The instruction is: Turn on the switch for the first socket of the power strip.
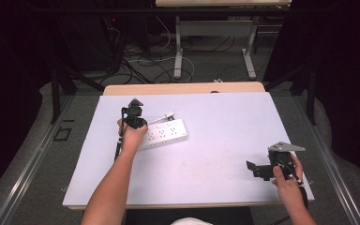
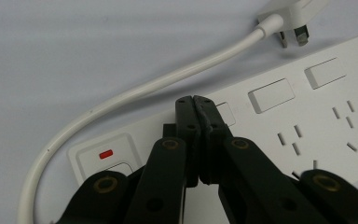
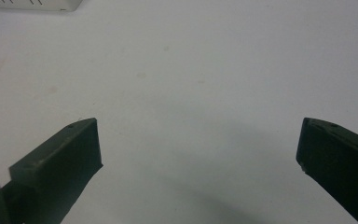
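Observation:
A white power strip [image 1: 165,133] lies left of centre on the white table [image 1: 225,122]; its face [image 2: 307,116] has several switches and sockets. My left gripper [image 1: 134,118] is over the strip's left end. In the left gripper view its jaws are shut [image 2: 195,99], with the tips on a switch of the strip and nothing held between them. A red indicator [image 2: 106,154] marks the main switch at the strip's end. The white cable [image 2: 135,93] curves round to the plug [image 2: 291,18]. My right gripper [image 1: 254,169] hovers open near the table's front right corner, over bare surface [image 3: 196,126].
The strip's corner [image 3: 32,4] shows at the top left of the right gripper view. Beyond the table's far edge stand another table's legs [image 1: 178,51] and loose cables on the floor [image 1: 136,65]. Metal rails [image 1: 33,159] run along both sides.

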`<state>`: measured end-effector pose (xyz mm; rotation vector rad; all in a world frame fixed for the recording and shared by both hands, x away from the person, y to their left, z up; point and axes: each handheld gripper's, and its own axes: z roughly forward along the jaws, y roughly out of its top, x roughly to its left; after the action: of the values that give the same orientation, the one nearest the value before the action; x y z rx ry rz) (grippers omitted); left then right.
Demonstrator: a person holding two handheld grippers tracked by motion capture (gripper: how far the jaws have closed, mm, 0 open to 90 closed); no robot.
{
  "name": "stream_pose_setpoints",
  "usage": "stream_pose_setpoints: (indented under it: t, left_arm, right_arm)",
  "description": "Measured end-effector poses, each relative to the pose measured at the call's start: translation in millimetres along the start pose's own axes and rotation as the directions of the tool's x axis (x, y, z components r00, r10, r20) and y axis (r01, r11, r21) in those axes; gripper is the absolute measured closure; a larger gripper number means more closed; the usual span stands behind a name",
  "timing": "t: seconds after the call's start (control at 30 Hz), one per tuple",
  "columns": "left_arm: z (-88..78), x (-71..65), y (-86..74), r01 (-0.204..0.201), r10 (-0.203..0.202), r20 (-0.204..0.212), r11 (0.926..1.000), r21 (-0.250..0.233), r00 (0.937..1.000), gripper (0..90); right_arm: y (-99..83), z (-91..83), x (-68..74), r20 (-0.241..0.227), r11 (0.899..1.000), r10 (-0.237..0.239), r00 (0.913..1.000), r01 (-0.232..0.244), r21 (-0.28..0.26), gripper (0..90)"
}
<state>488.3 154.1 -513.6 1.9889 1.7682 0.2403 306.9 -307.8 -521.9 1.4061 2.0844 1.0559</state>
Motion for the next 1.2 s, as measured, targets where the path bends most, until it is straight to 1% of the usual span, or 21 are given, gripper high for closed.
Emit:
stream_pose_setpoints:
  t: [0.03, 0.1, 0.13, 0.2, 0.27, 0.33, 0.5, 0.53, 0.6, 0.63, 0.73, 0.83, 0.87, 0.9, 1.0, 1.03, 1.2]
  left_arm:
    - [-0.1, 0.4, -0.3, 0.009, -0.009, 0.004, 1.0, -0.004, 1.0, 90.0]
    - [-0.1, -0.3, -0.6, 0.001, -0.001, -0.002, 1.0, -0.004, 1.0, 90.0]
    - [-0.1, -0.8, -0.7, 0.001, -0.001, -0.003, 1.0, -0.005, 1.0, 90.0]
    - [-0.4, -0.9, -0.5, -0.006, 0.006, -0.008, 1.0, 0.0, 0.9999, 90.0]
    - [-0.3, -1.1, -0.4, -0.007, 0.007, -0.009, 1.0, 0.0, 0.9999, 90.0]
    - [-0.1, -1.1, -0.6, 0.0, 0.0, -0.006, 1.0, -0.005, 1.0, 90.0]
    - [0.2, 0.2, -0.1, -0.002, 0.002, -0.001, 1.0, -0.008, 1.0, 90.0]
    - [0.3, 0.1, -0.2, 0.004, -0.004, -0.001, 0.9999, -0.01, 1.0, 90.0]
    - [0.2, 0.7, -0.2, -0.002, 0.002, 0.002, 1.0, -0.009, 1.0, 90.0]
    - [0.1, 1.0, -0.3, -0.001, 0.001, 0.004, 1.0, -0.009, 1.0, 90.0]
    - [0.0, 1.6, -0.5, -0.001, 0.001, 0.008, 1.0, -0.01, 1.0, 90.0]
    - [-0.2, 2.0, -0.8, -0.002, 0.002, 0.01, 1.0, -0.009, 0.9999, 90.0]
    - [0.0, 1.8, -1.2, 0.006, -0.005, 0.015, 0.9999, -0.014, 0.9999, 90.0]
    - [-0.6, 2.3, -1.3, 0.003, -0.002, 0.015, 1.0, -0.008, 0.9999, 90.0]
    - [-0.9, 2.7, -2.9, 0.001, -0.001, 0.019, 0.9999, -0.016, 0.9998, 90.0]
    - [-0.9, 2.6, -3.4, 0.004, -0.003, 0.021, 0.9998, -0.02, 0.9998, 90.0]
    - [-3.7, 3.9, -5.4, -0.005, 0.006, 0.025, 0.9995, -0.03, 0.9997, 90.0]
  right_arm:
    - [0.1, -0.1, -0.1, -0.008, 1.0, -0.001, 1.0, 0.001, 0.002, 0.0]
    - [0.2, -0.1, -0.1, -0.008, 1.0, -0.001, 1.0, 0.001, 0.002, 0.0]
    - [0.1, 0.0, -0.1, -0.001, 1.0, -0.001, 1.0, 0.001, 0.0, 0.0]
    - [0.0, 0.1, -0.5, -0.008, 1.0, 0.001, 1.0, -0.001, 0.003, 0.0]
    - [0.1, 0.1, -0.4, -0.004, 1.0, 0.0, 1.0, 0.0, 0.0, 0.0]
    - [0.2, 0.0, -0.4, -0.005, 1.0, 0.001, 1.0, -0.001, 0.0, 0.0]
    - [-0.7, 0.1, -2.0, -0.005, 1.0, -0.009, 0.9999, 0.009, -0.002, 0.0]
    - [-0.7, -0.1, -2.0, -0.006, 1.0, -0.003, 1.0, 0.003, 0.0, 0.0]
    - [-0.9, -0.2, -2.2, -0.004, 1.0, 0.006, 1.0, -0.006, 0.001, 0.0]
    - [-1.1, -0.1, -2.3, 0.005, 1.0, 0.007, 1.0, -0.007, -0.002, 0.0]
    - [-1.0, 0.1, -3.1, -0.004, 1.0, 0.007, 1.0, -0.007, 0.002, 0.0]
    - [-1.3, 0.6, -2.6, -0.002, 1.0, 0.012, 0.9999, -0.012, 0.006, 0.0]
    - [-1.4, 0.7, -2.8, -0.005, 1.0, 0.009, 0.9999, -0.009, 0.007, 0.0]
    - [-1.3, 0.8, -2.8, -0.006, 1.0, 0.011, 0.9999, -0.011, 0.007, 0.0]
    - [-0.6, 1.3, -2.8, -0.009, 1.0, 0.015, 0.9998, -0.015, 0.004, 0.0]
    - [-0.4, 1.8, -3.3, -0.009, 1.0, 0.006, 0.9999, -0.006, 0.001, 0.0]
    - [0.8, 2.7, -2.2, -0.011, 1.0, -0.001, 0.9999, 0.001, 0.0, 0.0]
